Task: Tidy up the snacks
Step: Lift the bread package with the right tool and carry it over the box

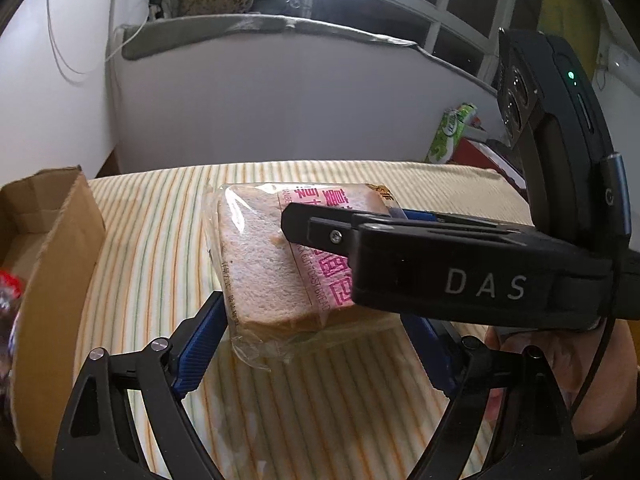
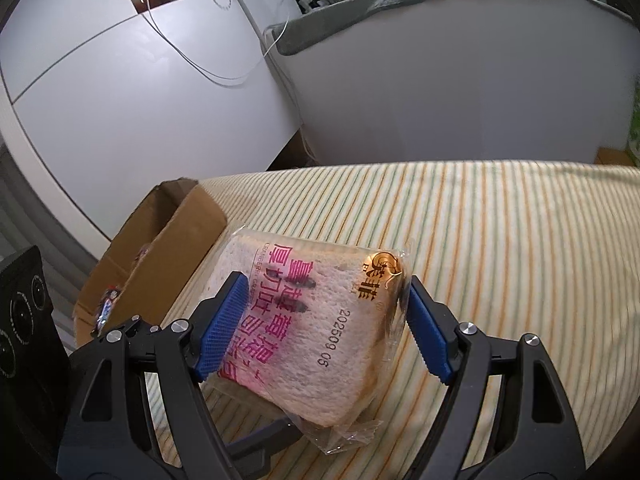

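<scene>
1. Right hand-held gripper (image 2: 325,282): it's clamped on the bread packet (image 2: 340,332). In the right wrist view, the blue pads (image 2: 224,320) sit on the packet's left and right sides, and the left pad is pushed right into the slice.
2. Left hand-held gripper (image 1: 316,320): its jaws are spread wide around the same packet. The lower-left pad (image 1: 200,344) touches a wrapper corner. The other pad is mostly hidden behind the right hand-held gripper, which cuts across the right half of that frame. So honestly I can't tell if the left one is actually squeezing or just sitting around the packet.
3. The bread packet is mid-frame in both views, tilted and lifted off the cloth. It's a thick slice in clear wrap with pink lettering, a printed date and a gold logo near the upper right corner.
4. Lower right in the left wrist view, a person's hand (image 1: 568,364) is holding the right tool.
5. Underneath is the counter (image 2: 520,260), covered in a striped cloth.
6. An open cardboard box (image 2: 172,240) stands on the counter, left of the packet and close to it. There's a snack wrapper (image 2: 106,304) inside.
7. Far right in the left wrist view, beyond the counter edge, there's a green packet (image 1: 452,132).
</scene>
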Tool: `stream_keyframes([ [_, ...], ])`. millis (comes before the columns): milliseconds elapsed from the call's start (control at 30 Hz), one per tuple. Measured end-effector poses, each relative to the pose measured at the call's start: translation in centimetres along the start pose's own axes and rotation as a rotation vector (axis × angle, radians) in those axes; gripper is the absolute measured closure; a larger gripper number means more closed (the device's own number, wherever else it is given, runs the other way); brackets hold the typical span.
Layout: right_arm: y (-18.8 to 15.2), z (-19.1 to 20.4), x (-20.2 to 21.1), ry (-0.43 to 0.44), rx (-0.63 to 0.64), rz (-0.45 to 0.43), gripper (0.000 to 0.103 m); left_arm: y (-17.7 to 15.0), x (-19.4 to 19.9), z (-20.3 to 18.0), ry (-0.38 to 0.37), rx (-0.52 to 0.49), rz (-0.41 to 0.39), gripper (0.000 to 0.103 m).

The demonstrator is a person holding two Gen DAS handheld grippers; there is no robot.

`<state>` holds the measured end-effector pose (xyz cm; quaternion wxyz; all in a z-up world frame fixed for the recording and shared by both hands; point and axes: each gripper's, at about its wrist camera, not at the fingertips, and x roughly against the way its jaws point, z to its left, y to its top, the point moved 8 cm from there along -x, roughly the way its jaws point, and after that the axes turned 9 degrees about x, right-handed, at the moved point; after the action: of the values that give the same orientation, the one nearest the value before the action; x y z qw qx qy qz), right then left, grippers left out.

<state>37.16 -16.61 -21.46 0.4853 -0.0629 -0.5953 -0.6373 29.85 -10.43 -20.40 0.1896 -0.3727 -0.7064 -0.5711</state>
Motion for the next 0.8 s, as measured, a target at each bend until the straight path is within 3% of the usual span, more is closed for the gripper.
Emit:
stream_keyframes([
  [367,-5.3,2.4,6.3,-0.02,-0.056,-0.039,0.023,-5.6,5.0,-3.1,-0.014,-0.055,0.004,0.016],
  [567,-3.0,4.7,11.9,-0.041,-0.011,-0.131,0.023,-5.1,9.1,-5.3,-0.025,-0.091,-0.057,0.016],
  [800,2.3,9.4,19.7,-0.091,0.102,-0.261,0.023,-1.2,16.5,-7.9,-0.047,-0.147,-0.225,0.016],
])
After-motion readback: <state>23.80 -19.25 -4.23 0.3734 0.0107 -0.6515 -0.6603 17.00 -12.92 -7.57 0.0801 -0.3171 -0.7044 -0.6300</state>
